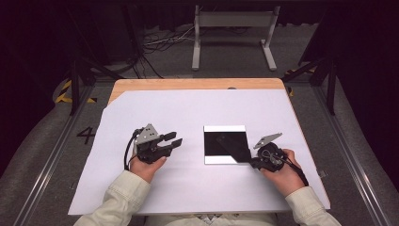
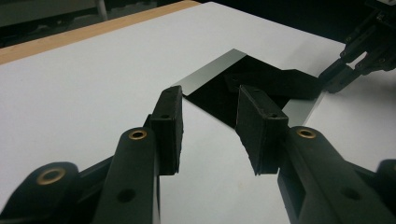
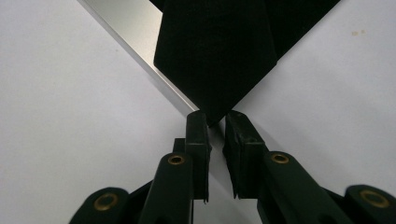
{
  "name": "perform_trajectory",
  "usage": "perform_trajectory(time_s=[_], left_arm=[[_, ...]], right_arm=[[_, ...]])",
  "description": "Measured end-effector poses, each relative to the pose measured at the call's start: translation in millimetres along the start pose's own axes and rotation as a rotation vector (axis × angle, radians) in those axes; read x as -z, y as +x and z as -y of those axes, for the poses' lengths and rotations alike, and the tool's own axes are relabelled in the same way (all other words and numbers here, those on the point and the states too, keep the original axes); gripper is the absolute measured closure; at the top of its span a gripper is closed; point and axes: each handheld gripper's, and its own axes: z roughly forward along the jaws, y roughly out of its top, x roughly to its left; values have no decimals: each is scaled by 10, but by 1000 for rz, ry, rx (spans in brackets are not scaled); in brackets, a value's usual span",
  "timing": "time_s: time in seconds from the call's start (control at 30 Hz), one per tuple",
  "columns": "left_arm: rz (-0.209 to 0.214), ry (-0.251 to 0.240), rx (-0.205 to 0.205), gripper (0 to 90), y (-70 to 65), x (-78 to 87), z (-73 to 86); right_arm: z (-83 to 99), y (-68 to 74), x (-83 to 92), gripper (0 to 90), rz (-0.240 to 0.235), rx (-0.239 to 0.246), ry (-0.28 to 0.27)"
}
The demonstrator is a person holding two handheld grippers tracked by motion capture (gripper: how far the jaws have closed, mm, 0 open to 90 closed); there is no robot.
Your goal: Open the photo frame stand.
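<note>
Black sheet (image 1: pixel 225 145), square with pale bands along its top and bottom edges, lies flat right of the table's centre. Right gripper (image 3: pixel 215 122) pinches its lifted corner at about five o'clock on the square; how firmly the pads bite is hard to tell, and a thin hold could let the corner slip or crease. Left gripper (image 1: pixel 170 140), jaws apart and empty, rests at nine o'clock from the sheet. White paper (image 1: pixel 155 113) covers the wooden table (image 1: pixel 188 84); beyond, at twelve o'clock, stand a grey frame (image 1: pixel 234 35) and loose cables (image 1: pixel 162 42) on a dim floor.
</note>
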Motion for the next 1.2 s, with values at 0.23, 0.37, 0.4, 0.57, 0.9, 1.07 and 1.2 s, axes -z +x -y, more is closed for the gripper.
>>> perform_trajectory(time_s=[0.23,0.37,0.4,0.57,0.9,1.07,1.2], left_arm=[[3,2,3,616,-8,1,-1],[1,1,1,615,-3,0,-1],[2,2,-1,615,-2,-2,0],[4,5,1,615,-7,-1,-1],[5,7,0,614,-8,-5,1],[7,8,-1,614,-9,-13,3],[7,10,-3,614,-10,-16,4]], right_arm=[[-2,-14,84,801,-11,-18,-51],[-13,-14,151,802,-14,-25,-90],[-15,-17,169,803,-15,-27,-101],[-32,-18,235,817,-23,-34,-144],[-80,-4,317,858,-17,-22,-220],[-116,-7,352,862,-21,-24,-252],[-161,3,384,864,-15,-19,-284]])
